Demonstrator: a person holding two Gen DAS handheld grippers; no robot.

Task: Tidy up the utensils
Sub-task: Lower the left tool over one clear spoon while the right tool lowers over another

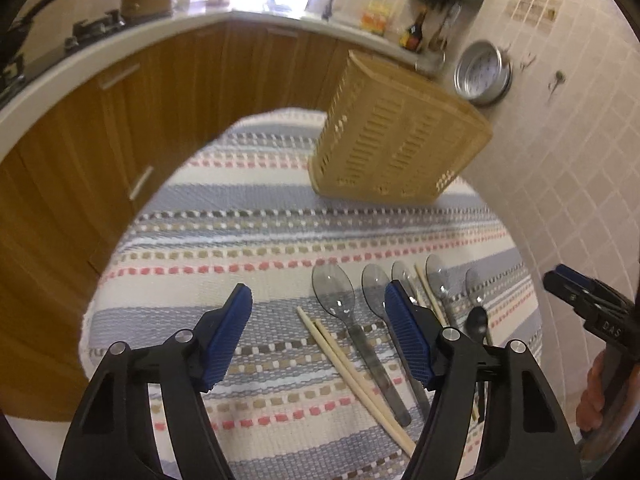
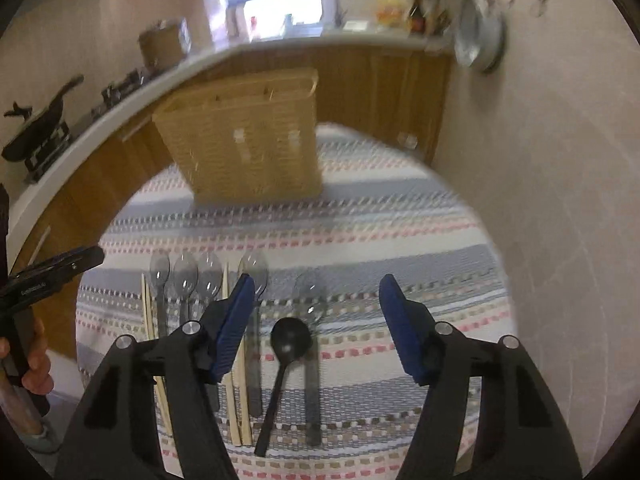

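- Woven wicker basket (image 1: 396, 136) upright at the far end of the counter (image 1: 240, 216), on a striped cloth; slatted walls, dividers visible at the rim from the right wrist view (image 2: 248, 136); contents not visible from either angle.
- Near edge of the cloth: a row of clear grey plastic spoons (image 1: 334, 292) with bowls pointing toward the basket, pale wooden chopsticks (image 1: 352, 376) lying among them, and one small black spoon (image 2: 290, 340).
- Left claw (image 1: 320, 300) open, nothing between its blue pads; leftmost clear spoon and one chopstick pair seen in the gap, right finger overlapping the second spoon in the picture; touching or above, cannot tell.
- Right claw (image 2: 316, 292) likewise open and empty; black spoon straight ahead in the gap, its handle running back toward the camera, a clear spoon (image 2: 308, 288) just beside it; remaining spoons and chopsticks (image 2: 236, 400) behind and left of the left finger.
- Both claws tilted steeply down at the utensil row, well short of the basket.
- Right claw visible at the right edge of the left wrist view, a hand (image 1: 596, 396) wrapped round its handle; left claw at the left edge of the right wrist view, gripped by a hand (image 2: 34, 364) too.
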